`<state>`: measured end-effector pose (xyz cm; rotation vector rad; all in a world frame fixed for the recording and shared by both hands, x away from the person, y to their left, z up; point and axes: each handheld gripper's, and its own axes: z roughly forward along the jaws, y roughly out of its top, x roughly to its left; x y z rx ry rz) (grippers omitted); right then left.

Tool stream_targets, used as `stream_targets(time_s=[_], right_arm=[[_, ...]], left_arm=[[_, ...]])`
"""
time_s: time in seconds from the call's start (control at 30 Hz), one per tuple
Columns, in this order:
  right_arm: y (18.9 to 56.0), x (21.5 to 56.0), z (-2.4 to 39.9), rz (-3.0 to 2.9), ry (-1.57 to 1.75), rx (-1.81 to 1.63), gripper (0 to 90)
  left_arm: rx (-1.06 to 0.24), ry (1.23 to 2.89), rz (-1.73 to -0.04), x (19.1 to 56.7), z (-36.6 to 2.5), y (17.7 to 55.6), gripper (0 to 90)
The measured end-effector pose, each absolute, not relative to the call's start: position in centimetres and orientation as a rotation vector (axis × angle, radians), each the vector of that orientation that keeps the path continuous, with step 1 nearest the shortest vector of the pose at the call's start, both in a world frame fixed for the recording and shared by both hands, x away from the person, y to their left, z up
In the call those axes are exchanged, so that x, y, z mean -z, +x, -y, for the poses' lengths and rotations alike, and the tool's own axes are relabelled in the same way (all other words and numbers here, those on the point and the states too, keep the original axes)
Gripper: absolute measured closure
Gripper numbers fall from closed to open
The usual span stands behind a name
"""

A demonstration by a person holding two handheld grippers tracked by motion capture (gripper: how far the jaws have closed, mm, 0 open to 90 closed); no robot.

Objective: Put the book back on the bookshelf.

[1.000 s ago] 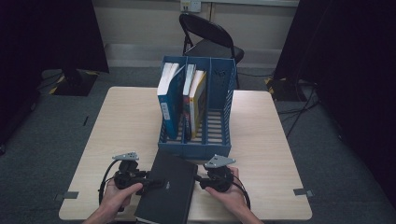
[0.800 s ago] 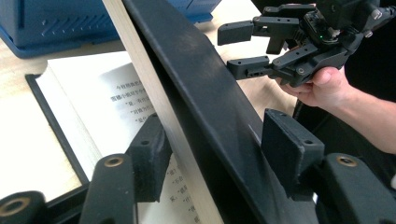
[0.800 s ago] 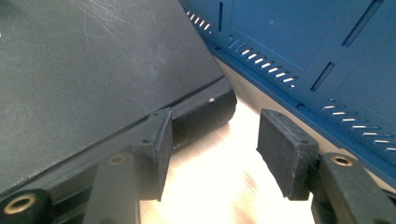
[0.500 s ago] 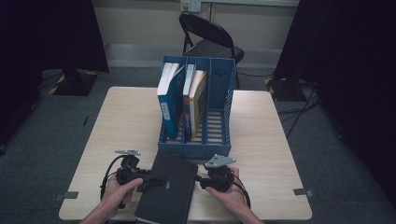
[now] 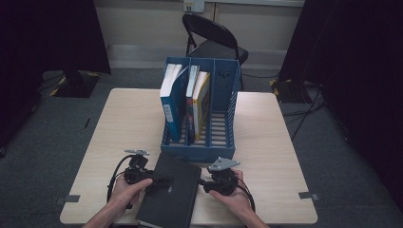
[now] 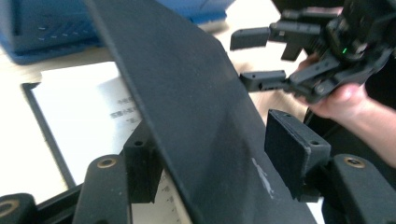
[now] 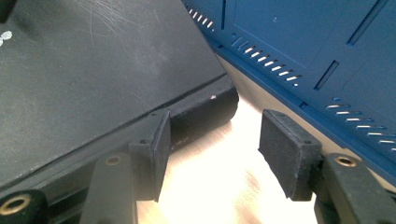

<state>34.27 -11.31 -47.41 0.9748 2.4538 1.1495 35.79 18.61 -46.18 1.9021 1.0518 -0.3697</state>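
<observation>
A black book lies on the table's near edge, in front of a blue file rack. My left gripper reaches in from the book's left side. In the left gripper view the lifted black cover slants between the jaws of my left gripper, with a white page under it. The jaws have just been closing, but the right pad still stands off the cover. My right gripper is open at the book's right edge. Its left pad sits beside the book's corner, with bare table between the jaws.
The rack holds a blue book and a yellow one; its right slot is free. The rack's wall is close on the right gripper's far side. A black folding chair stands behind the table.
My left gripper has edged slightly right, further over the book's left edge. The right gripper and the book's body have stayed put.
</observation>
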Motion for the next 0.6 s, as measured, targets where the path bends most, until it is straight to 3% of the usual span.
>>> stream_targets(time_s=[0.2,0.33,0.6], right_arm=[[34.4,47.3,11.3,-2.454,0.979,-1.127,37.5],[34.4,46.8,11.2,-2.457,0.98,-1.172,32.4],[33.8,46.4,11.3,-2.491,1.034,-1.295,24.0]], left_arm=[[0.379,1.941,-1.038,46.5,-17.9,36.1,43.8],[0.441,1.871,-0.999,46.4,-18.9,36.4,58.0],[0.404,1.852,-0.976,46.1,-18.9,36.0,60.8]])
